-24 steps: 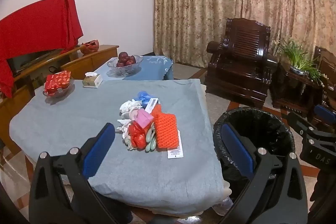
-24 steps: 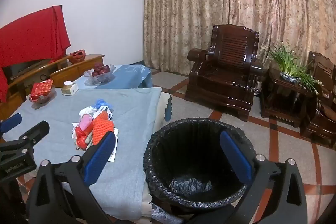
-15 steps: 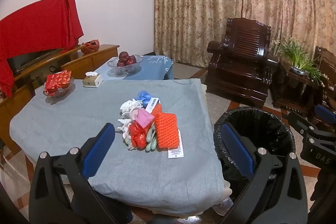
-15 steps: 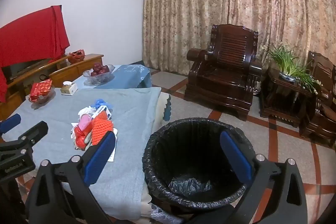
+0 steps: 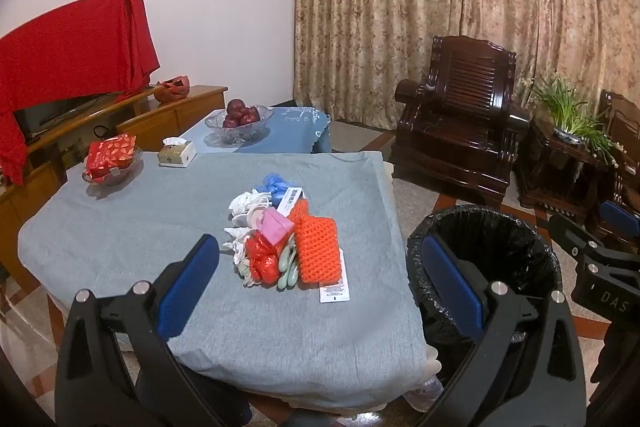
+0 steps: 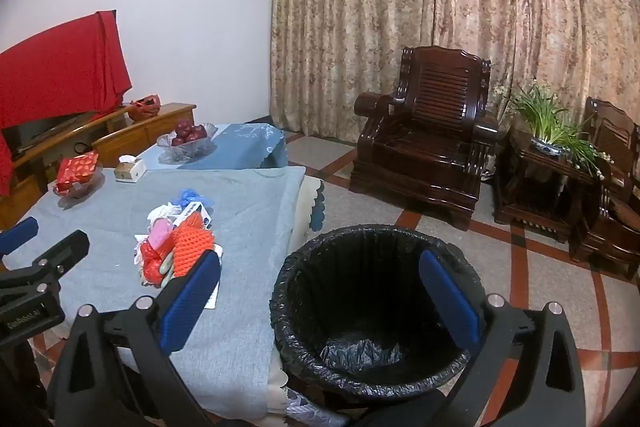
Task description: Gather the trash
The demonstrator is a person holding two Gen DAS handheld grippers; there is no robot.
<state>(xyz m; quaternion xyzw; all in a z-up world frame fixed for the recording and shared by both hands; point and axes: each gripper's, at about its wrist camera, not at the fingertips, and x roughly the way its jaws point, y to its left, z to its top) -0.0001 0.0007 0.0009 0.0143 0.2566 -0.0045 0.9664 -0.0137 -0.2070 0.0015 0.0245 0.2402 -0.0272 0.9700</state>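
A heap of trash (image 5: 280, 239) lies on the grey tablecloth (image 5: 120, 227): an orange foam net (image 5: 318, 253), a red wrapper (image 5: 260, 259), a pink box (image 5: 276, 227), white scraps, blue plastic (image 5: 274, 183) and a paper label (image 5: 334, 291). A bin lined with a black bag (image 6: 368, 307) stands on the floor right of the table. My left gripper (image 5: 320, 287) hovers open above the table's near edge, short of the heap. My right gripper (image 6: 320, 299) hangs open over the bin's near side, holding nothing. The heap (image 6: 172, 247) also shows at the left of the right wrist view.
A bowl with a red packet (image 5: 112, 163), a tissue box (image 5: 176, 153) and a glass bowl of red fruit (image 5: 238, 123) stand at the far side. A dark wooden armchair (image 5: 460, 123), a side table with a plant (image 5: 568, 131) and curtains lie beyond.
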